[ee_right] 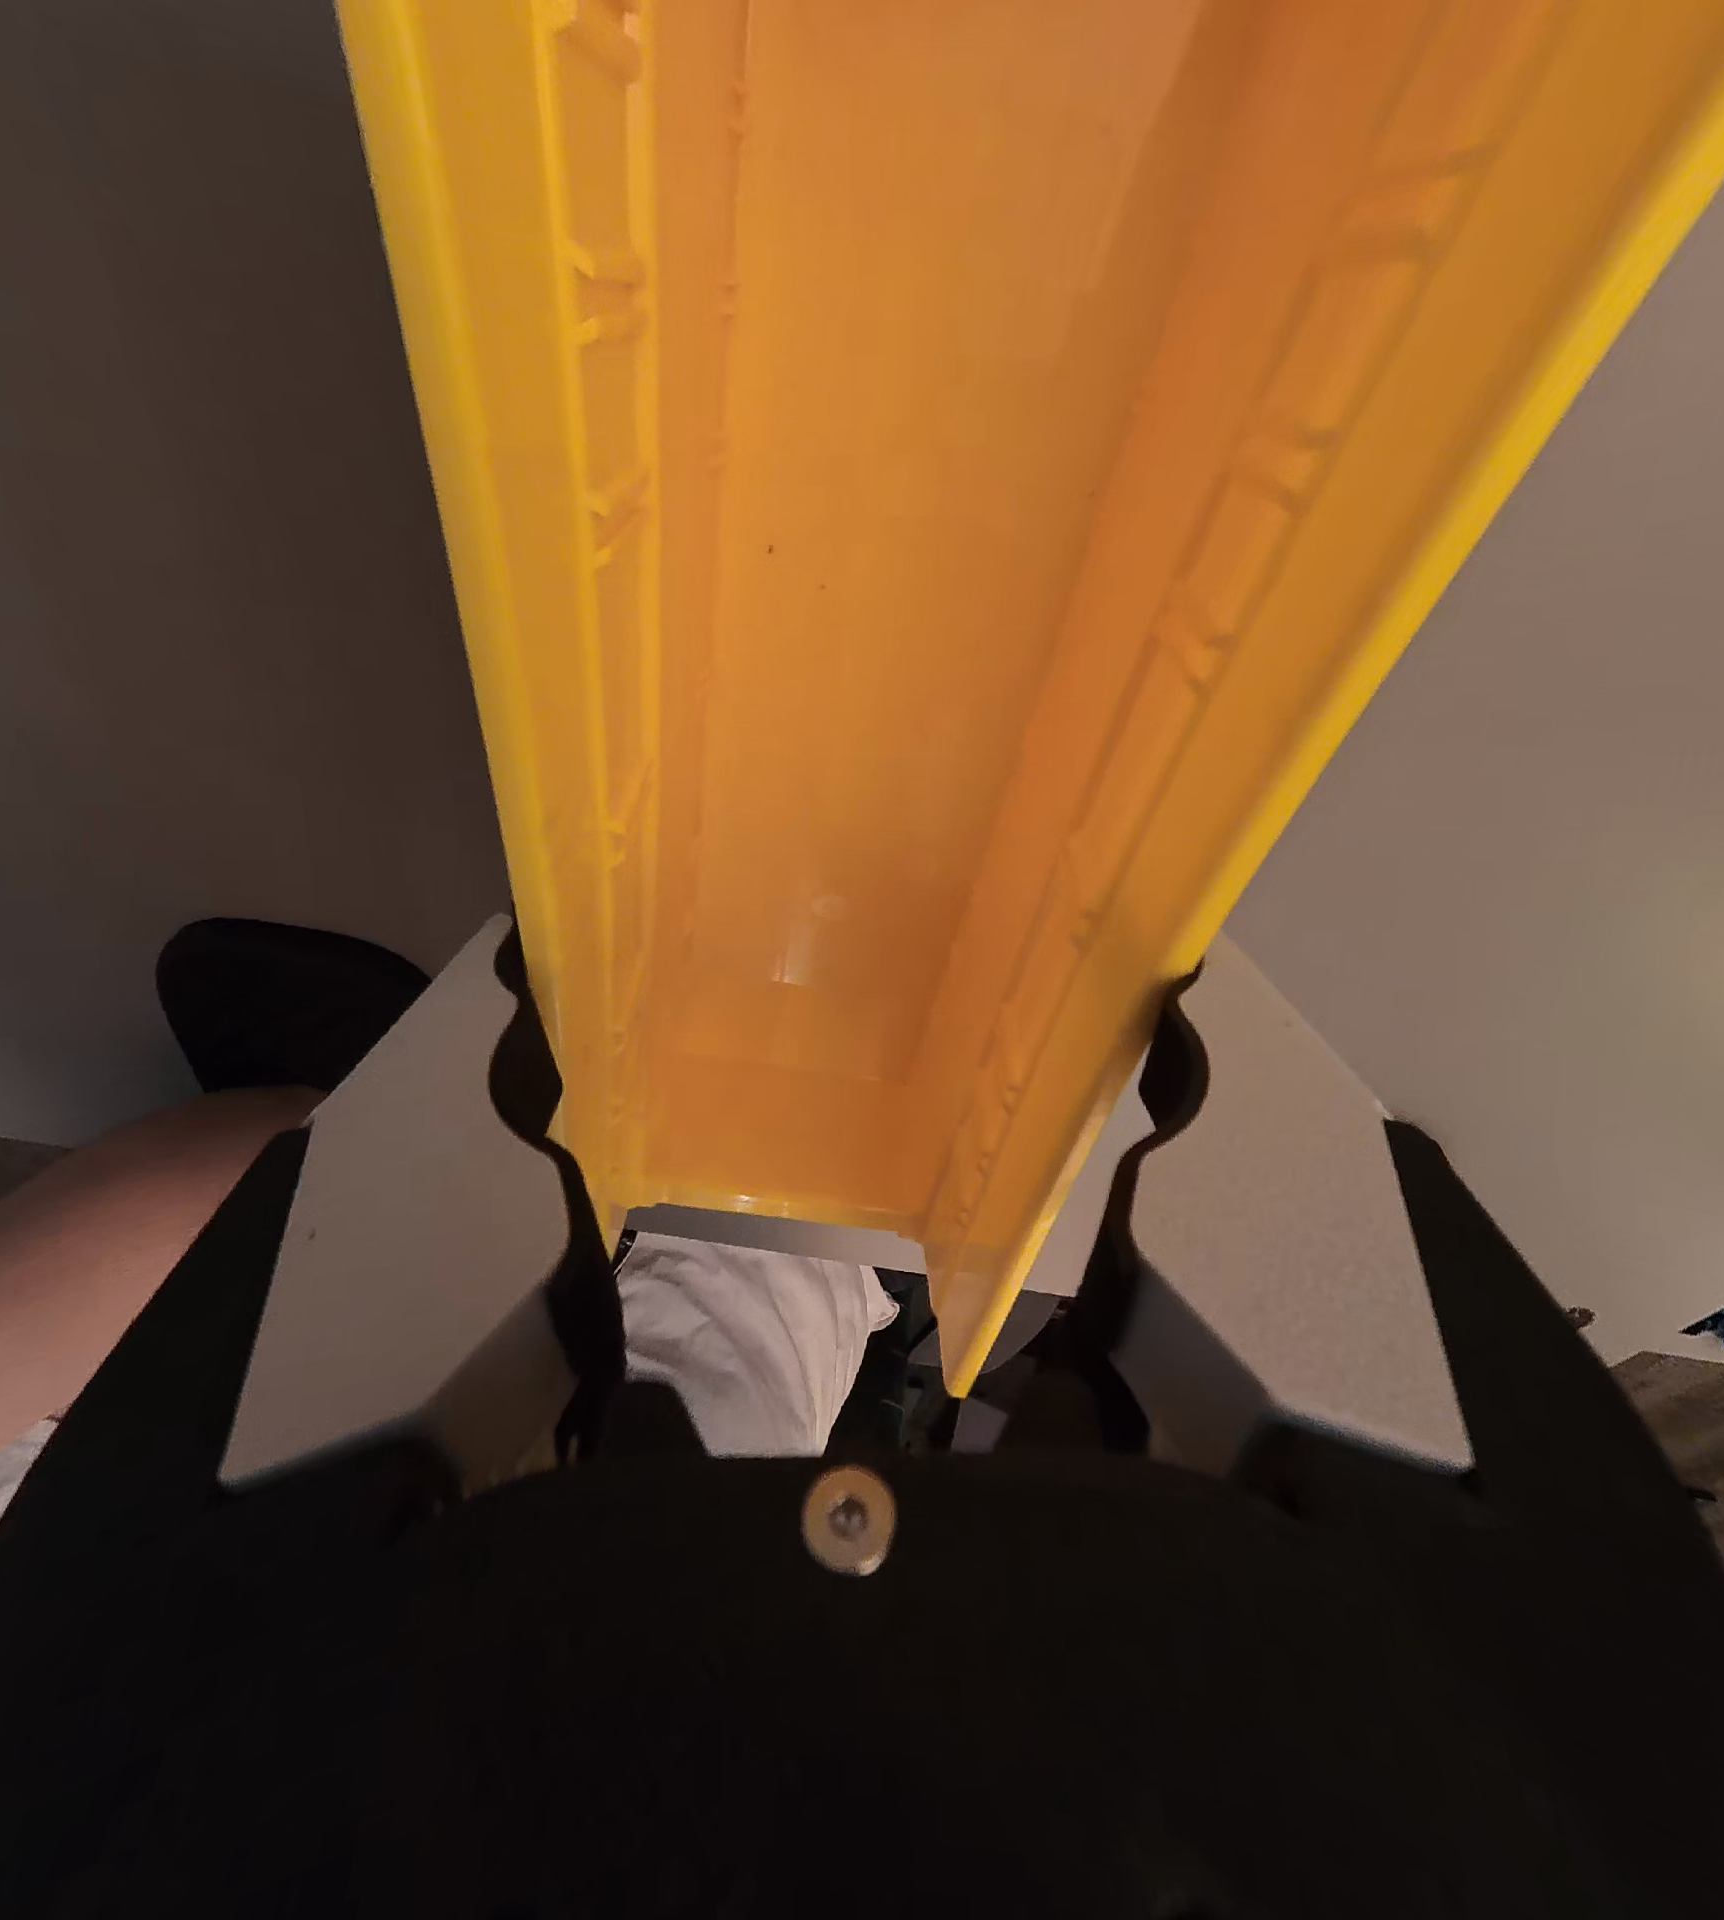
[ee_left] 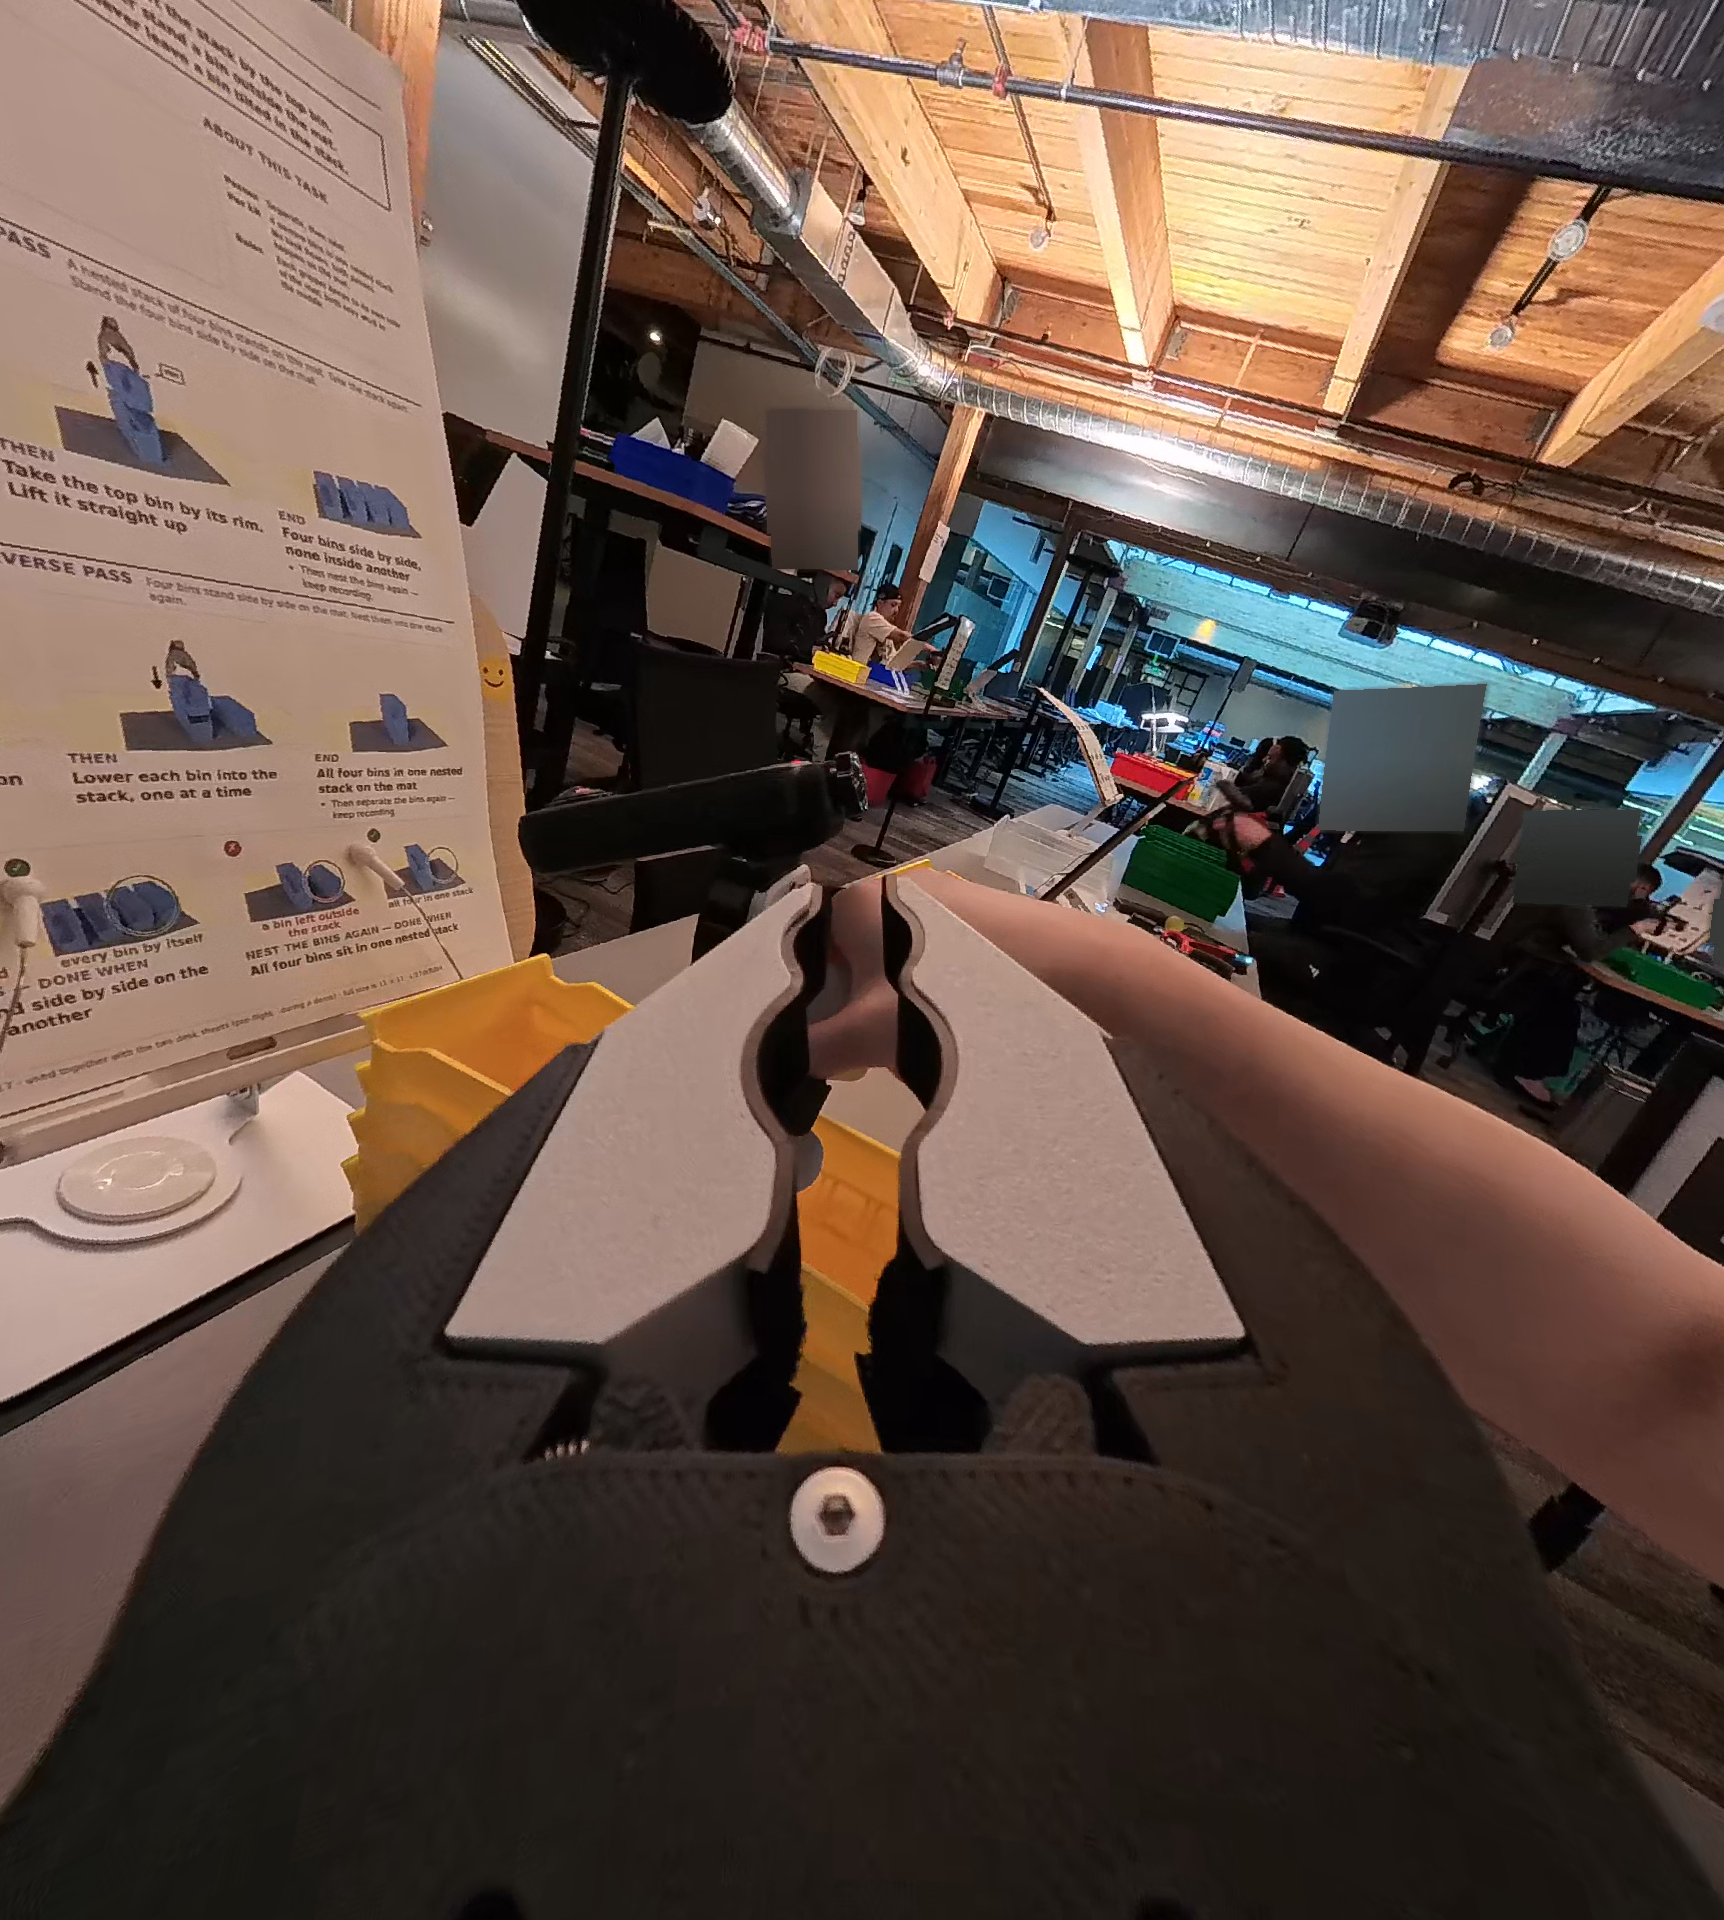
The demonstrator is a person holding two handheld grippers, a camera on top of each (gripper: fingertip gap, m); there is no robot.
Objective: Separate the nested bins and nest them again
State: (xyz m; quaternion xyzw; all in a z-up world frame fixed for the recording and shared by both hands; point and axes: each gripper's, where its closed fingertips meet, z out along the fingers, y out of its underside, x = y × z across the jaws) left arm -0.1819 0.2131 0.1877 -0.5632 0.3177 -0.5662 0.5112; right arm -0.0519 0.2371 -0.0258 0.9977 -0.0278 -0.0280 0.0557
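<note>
Two wrist views are given. In the right wrist view, a yellow bin (ee_right: 941, 582) is held lengthwise by the right gripper (ee_right: 853, 1029). Its jaws are spread wide, and both dark pads (ee_right: 525, 1049) are pressed against the bin's outer side walls near its end. The bin's open inside is turned toward the camera, and the bin runs away toward the top of the view over a plain grey surface (ee_right: 162, 520). A bare forearm (ee_right: 79, 1195) and white cloth (ee_right: 744, 1340) are seen below the bin.

In the left wrist view, the left gripper (ee_left: 856, 914) is seen with its jaws drawn to a narrow slot. Nothing is seen clamped between its fingertips; a forearm (ee_left: 1357, 1164) is seen through the slot and reaching past on the right. A stack of yellow bins (ee_left: 453, 1070) stands on the table (ee_left: 27, 1621) just beyond and left of the fingers, partly hidden by them. A printed instruction sheet (ee_left: 172, 582) is propped on a white stand (ee_left: 110, 1247) to the left. Behind lies a workshop with wooden ceiling beams (ee_left: 1128, 208) and benches bearing green bins (ee_left: 1180, 873).
</note>
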